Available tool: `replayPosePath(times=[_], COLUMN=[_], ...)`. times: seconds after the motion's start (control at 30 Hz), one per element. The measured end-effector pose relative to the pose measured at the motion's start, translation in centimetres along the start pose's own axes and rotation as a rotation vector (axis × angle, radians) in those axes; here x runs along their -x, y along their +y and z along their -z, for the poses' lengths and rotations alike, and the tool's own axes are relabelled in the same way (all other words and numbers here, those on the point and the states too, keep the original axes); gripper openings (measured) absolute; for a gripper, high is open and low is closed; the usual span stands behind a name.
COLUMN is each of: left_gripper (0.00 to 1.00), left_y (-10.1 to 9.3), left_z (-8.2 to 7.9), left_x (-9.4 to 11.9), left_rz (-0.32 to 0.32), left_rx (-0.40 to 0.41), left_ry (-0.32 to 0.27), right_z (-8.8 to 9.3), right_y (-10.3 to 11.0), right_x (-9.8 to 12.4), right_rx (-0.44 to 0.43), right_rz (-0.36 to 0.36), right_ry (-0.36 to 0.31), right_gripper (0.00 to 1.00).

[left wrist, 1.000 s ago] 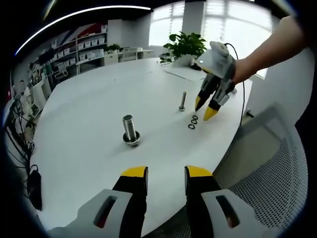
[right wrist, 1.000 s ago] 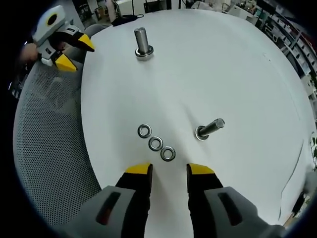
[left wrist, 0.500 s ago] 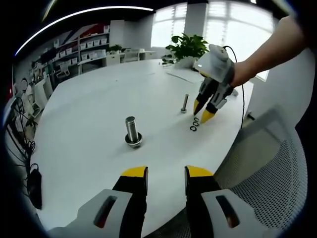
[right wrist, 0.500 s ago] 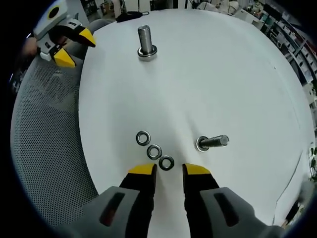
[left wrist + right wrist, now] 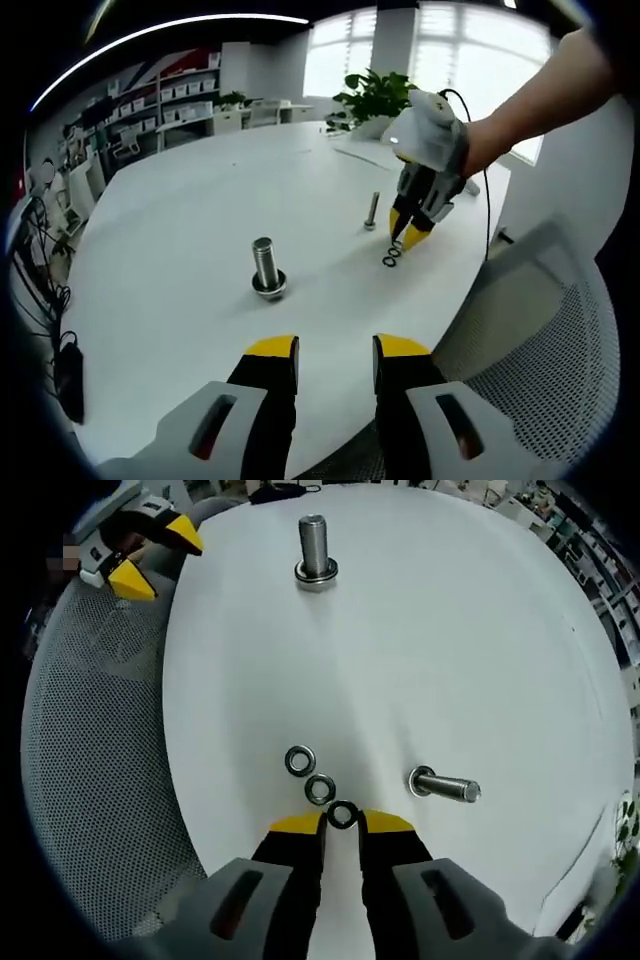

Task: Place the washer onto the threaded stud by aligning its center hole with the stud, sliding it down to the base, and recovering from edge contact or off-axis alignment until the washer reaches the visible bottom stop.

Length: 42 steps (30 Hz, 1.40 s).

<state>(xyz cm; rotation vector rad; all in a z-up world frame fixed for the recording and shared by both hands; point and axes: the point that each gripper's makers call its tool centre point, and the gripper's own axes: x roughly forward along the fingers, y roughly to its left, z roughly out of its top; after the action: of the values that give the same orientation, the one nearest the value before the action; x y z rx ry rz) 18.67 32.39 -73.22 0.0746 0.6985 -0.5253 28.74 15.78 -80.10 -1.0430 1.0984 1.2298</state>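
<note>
Right now the right gripper (image 5: 342, 822) sits low over the white bench (image 5: 450, 630), its yellow-tipped jaws narrowed around the nearest washer (image 5: 342, 815), which lies flat between the tips; whether the jaws actually touch it I cannot tell. Just beyond that washer, running away from the tips and slightly to their left, two more washers (image 5: 310, 776) lie in a short line. Off to the right of the tips a slim bolt (image 5: 445, 785) stands on its head. Far ahead along the jaws stands the thick threaded stud (image 5: 315, 550), upright on its base with its long axis vertical, so the washer must travel straight forward and come down level over it. The left gripper (image 5: 335, 350), jaws apart and holding nothing, hovers at the bench edge closer to the stud (image 5: 265, 267), well away from the right gripper (image 5: 408, 232).
</note>
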Motion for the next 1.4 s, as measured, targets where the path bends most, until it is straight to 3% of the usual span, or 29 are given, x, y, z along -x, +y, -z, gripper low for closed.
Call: replayPosePath(times=[0.43,0.53,0.6,0.73,1.07,1.4], left_gripper=[0.28,0.28,0.28,0.28,0.28,0.28], left_y=[-0.1,-0.06,-0.06,-0.04,-0.09,-0.11], left_z=[0.01,0.02,-0.06,-0.11,-0.15,-0.08], left_x=[0.02,0.0,0.05,0.07,0.11,0.09], left_rz=[0.002,0.002,0.001,0.001,0.006,0.011], left_rx=[-0.003,-0.004,-0.004,-0.002,0.007,0.016], left_ry=[0.0,-0.001,-0.005,-0.008,-0.014,-0.014], right_z=[-0.08,0.1,-0.21,-0.23,0.09,0.48], right_y=[0.02,0.02,0.06,0.22,0.16,0.13], right_x=[-0.09,0.02,0.23,0.27,0.29,0.32], right_rx=[-0.003,-0.03,0.057,-0.013,-0.042,-0.11], right_rz=[0.035,0.028,0.058,0.064,0.062,0.047], right_ry=[0.121,0.099,0.097,0.097,0.01,-0.03], right_gripper=[0.15,0.15,0.15,0.15,0.14,0.14])
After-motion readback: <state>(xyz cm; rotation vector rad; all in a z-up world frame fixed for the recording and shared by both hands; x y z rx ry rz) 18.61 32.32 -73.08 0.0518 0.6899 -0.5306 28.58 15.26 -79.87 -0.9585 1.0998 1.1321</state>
